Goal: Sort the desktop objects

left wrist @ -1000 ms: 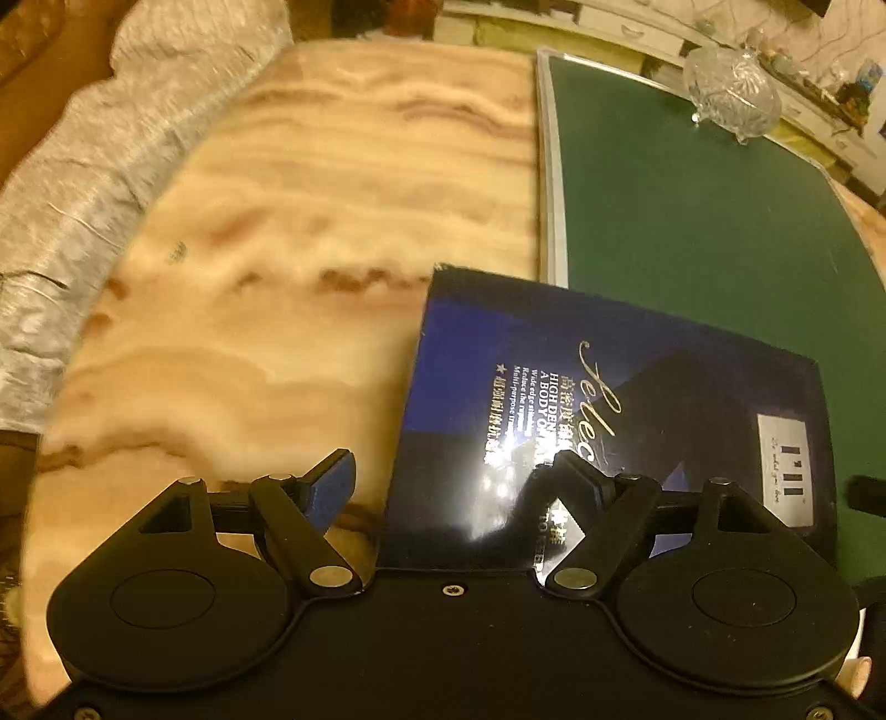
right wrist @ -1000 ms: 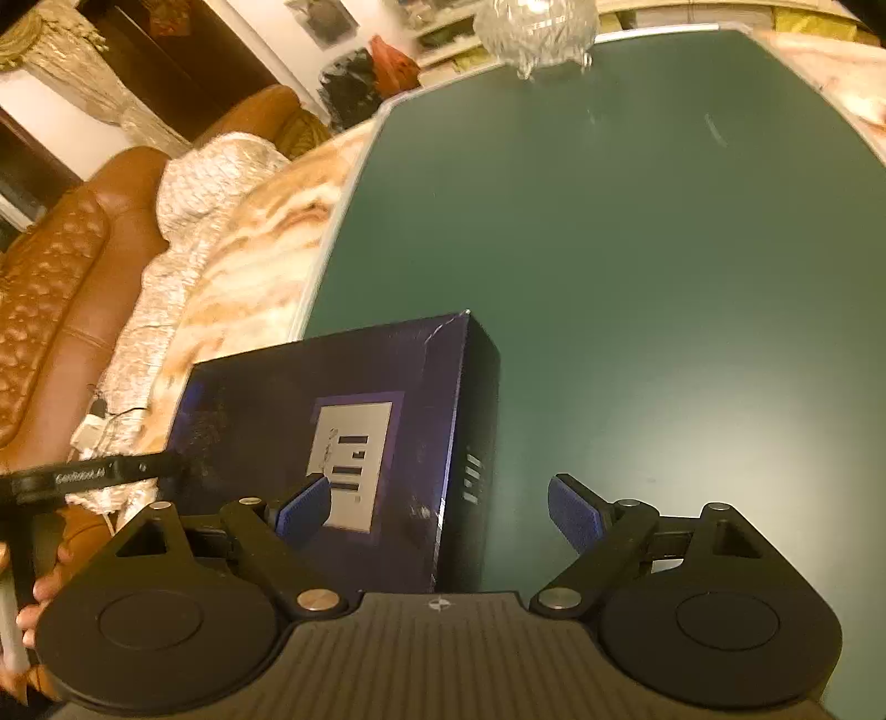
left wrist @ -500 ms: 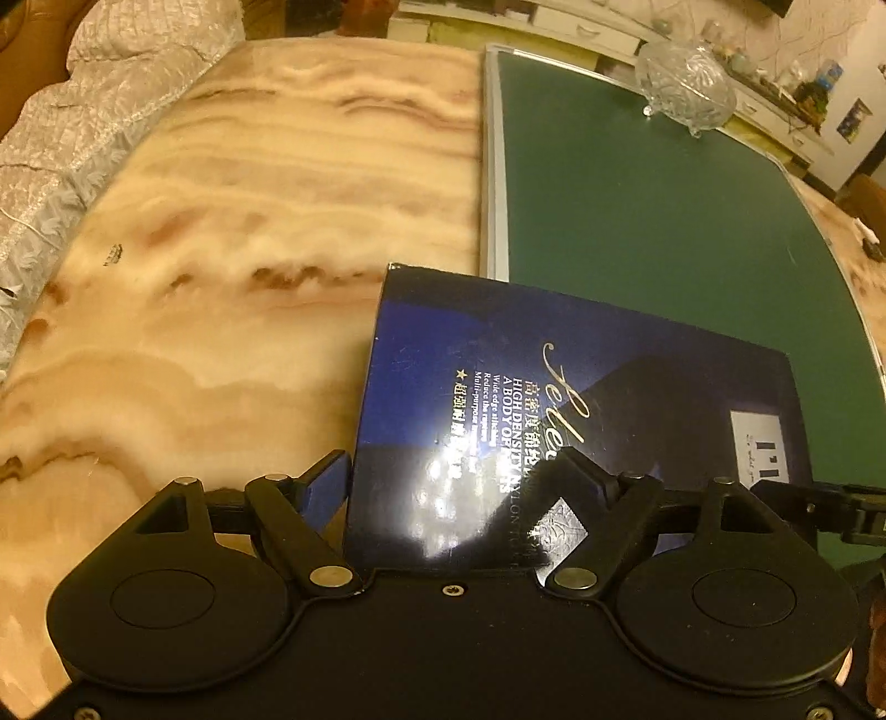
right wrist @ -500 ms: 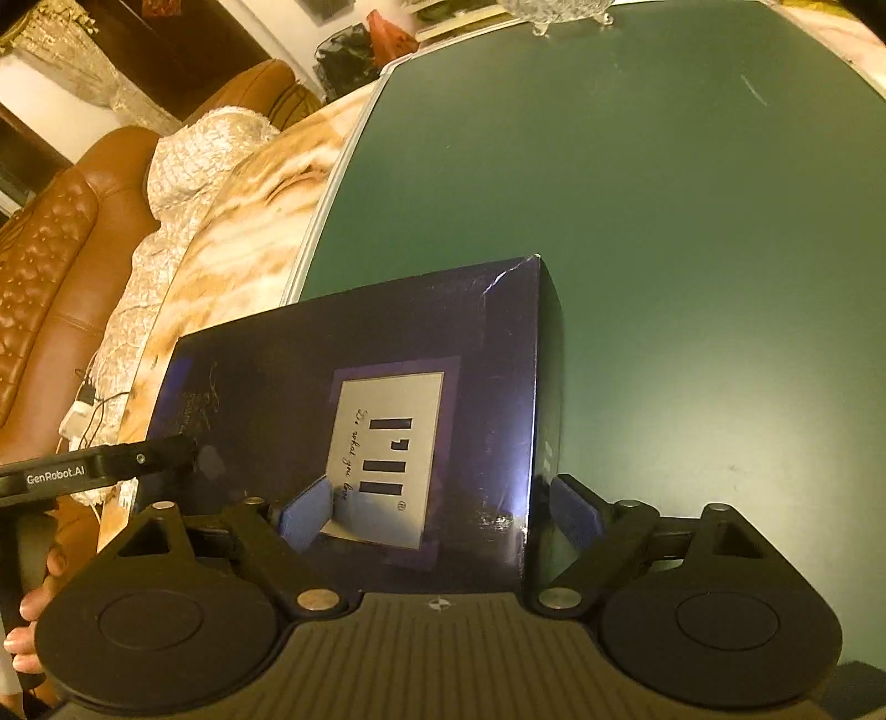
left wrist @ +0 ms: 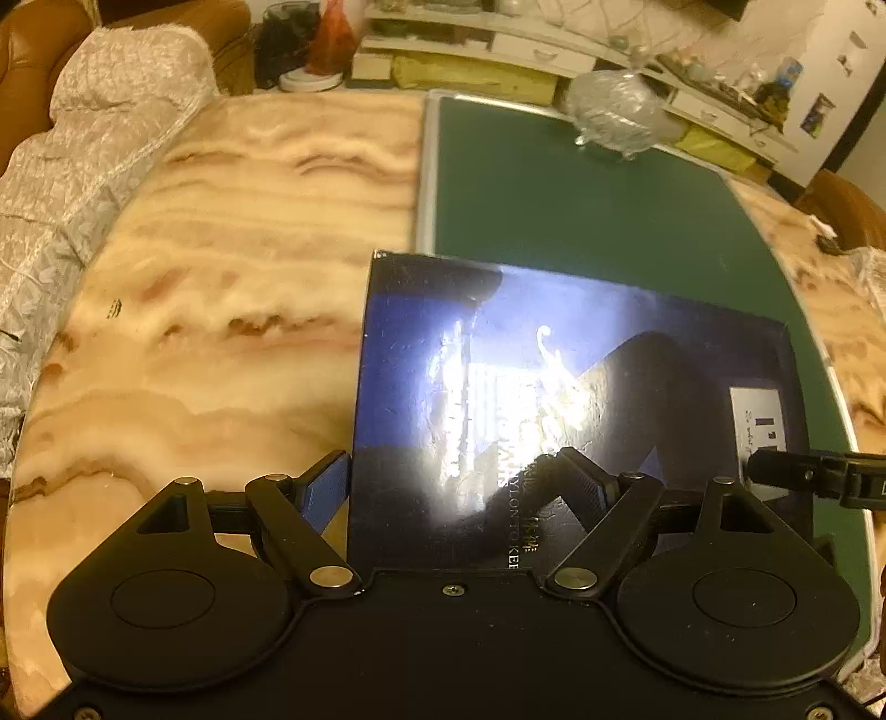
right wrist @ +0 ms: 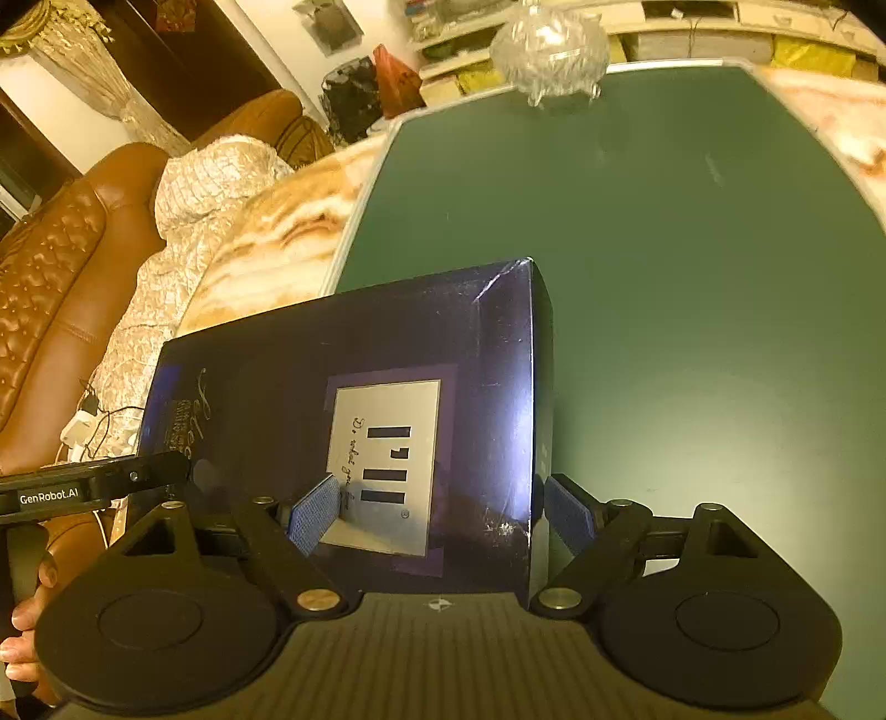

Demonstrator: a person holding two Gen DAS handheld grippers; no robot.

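- The dark blue box lies flat at the near edge of the table, partly on the green mat and partly on the marble tabletop, with its left end overhanging the mat's pale border.
- It looks like a thin, stiff cardboard carton with a glossy wrap: probably light, rigid enough to lift by its ends, but slick where the glare falls, so the pads need a firm squeeze on the short side walls, not on the shiny top.
- The left gripper comes in low from the near side at the box's left end. Its left finger stands just outside the left side wall and its right finger lies over the printed top; the jaws are spread and not clenched on anything.
- The right gripper comes in the same way at the right end. Its right pad sits just beside the right side wall, its left pad over the white label. Whether either pad actually touches the carton is hard to say from this angle; the jaws stand wide and I judge it unclenched.
- A glass bowl stands at the far end of the mat, well apart from the box.
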